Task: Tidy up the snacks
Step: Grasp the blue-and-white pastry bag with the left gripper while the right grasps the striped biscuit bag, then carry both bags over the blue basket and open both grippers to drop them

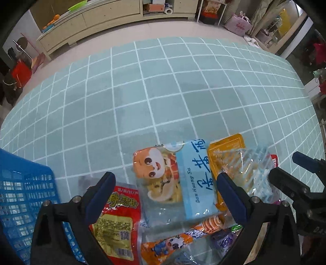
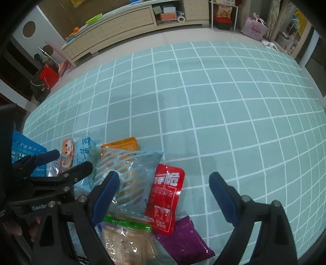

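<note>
Teal cloth with a white grid covers the surface (image 1: 163, 91), and a long pale sideboard (image 1: 106, 14) stands against the far wall. At the left edge sits a blue plastic basket (image 1: 18, 195), just beside a heap of snack packets. The left tongs (image 1: 165, 195) hang over that heap with their blue pads apart, gripping nothing; below them lie a red packet (image 1: 120, 220) and a pale blue packet with a cartoon face (image 1: 175, 179), with an orange packet (image 1: 226, 146) at the blue one's right edge. Further right, the right tongs (image 2: 165, 195) also stand wide open above a clear striped bag (image 2: 130, 175), a red sachet (image 2: 165, 195) and a purple packet (image 2: 185, 238), pressing on none of them.
</note>
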